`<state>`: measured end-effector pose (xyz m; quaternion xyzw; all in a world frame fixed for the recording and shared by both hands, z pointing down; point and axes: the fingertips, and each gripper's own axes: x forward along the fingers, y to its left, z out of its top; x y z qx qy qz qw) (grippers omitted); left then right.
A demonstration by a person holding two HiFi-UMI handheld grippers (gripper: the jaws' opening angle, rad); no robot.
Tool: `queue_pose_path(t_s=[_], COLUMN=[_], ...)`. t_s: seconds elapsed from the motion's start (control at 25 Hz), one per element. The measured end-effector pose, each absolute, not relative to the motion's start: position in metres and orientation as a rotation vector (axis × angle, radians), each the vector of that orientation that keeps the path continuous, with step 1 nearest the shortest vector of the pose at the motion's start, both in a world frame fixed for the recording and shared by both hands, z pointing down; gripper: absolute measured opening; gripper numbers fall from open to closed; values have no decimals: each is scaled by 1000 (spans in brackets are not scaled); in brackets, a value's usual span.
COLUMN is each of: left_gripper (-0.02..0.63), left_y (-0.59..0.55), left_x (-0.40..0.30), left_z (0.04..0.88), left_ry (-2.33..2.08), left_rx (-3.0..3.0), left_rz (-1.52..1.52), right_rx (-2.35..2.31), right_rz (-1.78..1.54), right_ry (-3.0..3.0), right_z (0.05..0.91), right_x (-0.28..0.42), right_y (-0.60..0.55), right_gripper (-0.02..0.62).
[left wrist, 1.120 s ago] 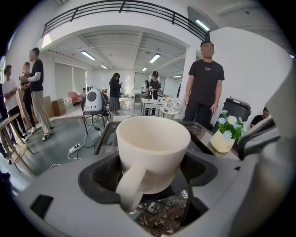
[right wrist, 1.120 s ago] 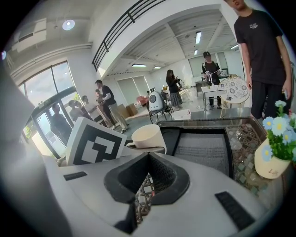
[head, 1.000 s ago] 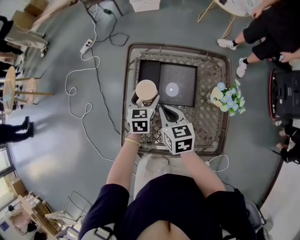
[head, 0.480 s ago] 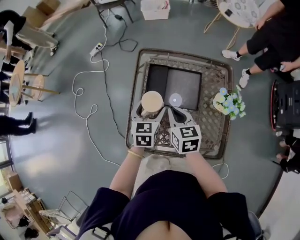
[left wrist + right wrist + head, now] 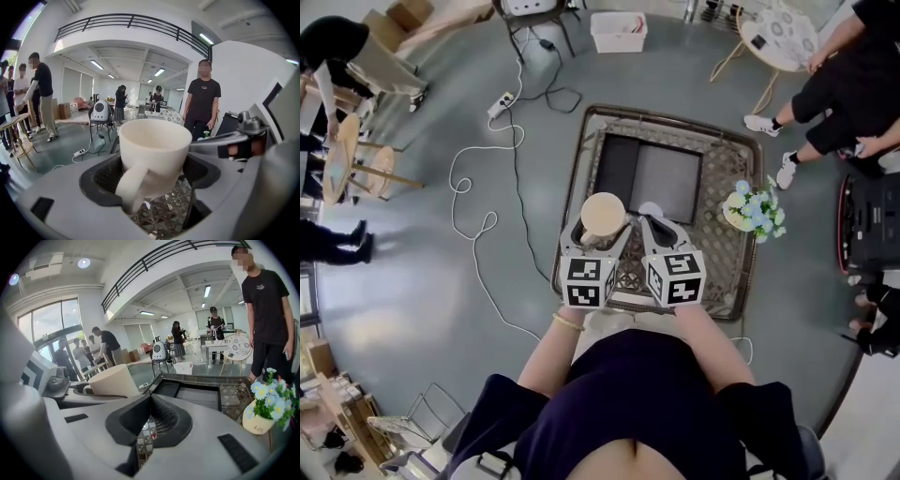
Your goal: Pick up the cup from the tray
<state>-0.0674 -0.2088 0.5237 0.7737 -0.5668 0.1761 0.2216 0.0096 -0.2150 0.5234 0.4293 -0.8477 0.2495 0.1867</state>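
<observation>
Cream mug [image 5: 154,150] sits upright, clamped by its body between the jaws of the left gripper [image 5: 600,231], handle facing the holder. It looks lifted clear, over the wicker table [image 5: 722,267], just in front of the dark tray [image 5: 652,178]. Right gripper [image 5: 149,425] hangs just beside, jaws pressed together on nothing. The risk: glazed walls slipping if the squeeze eases, or a nudge from that neighbour.

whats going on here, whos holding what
A person at a wicker table has a gripper in each hand. The left gripper has its jaws closed on a cream cup, held upright over the table's near side, just short of the dark tray. The right gripper is beside it, jaws together and empty.
</observation>
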Motion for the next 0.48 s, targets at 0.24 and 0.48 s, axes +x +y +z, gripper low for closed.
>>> queue_pose_path(t_s=[0.24, 0.48], left_gripper=[407, 407], left_y=[-201, -200], left_x=[-66, -66], left_z=[512, 507], left_ry=[-1579, -1588], left_rx=[2160, 2166], left_rz=[480, 474], right_rx=[1212, 1205], right_rz=[672, 654], right_ry=[-2399, -2415], right_z=[519, 515], right_x=[12, 11], right_y=[-211, -210], right_gripper=[10, 9])
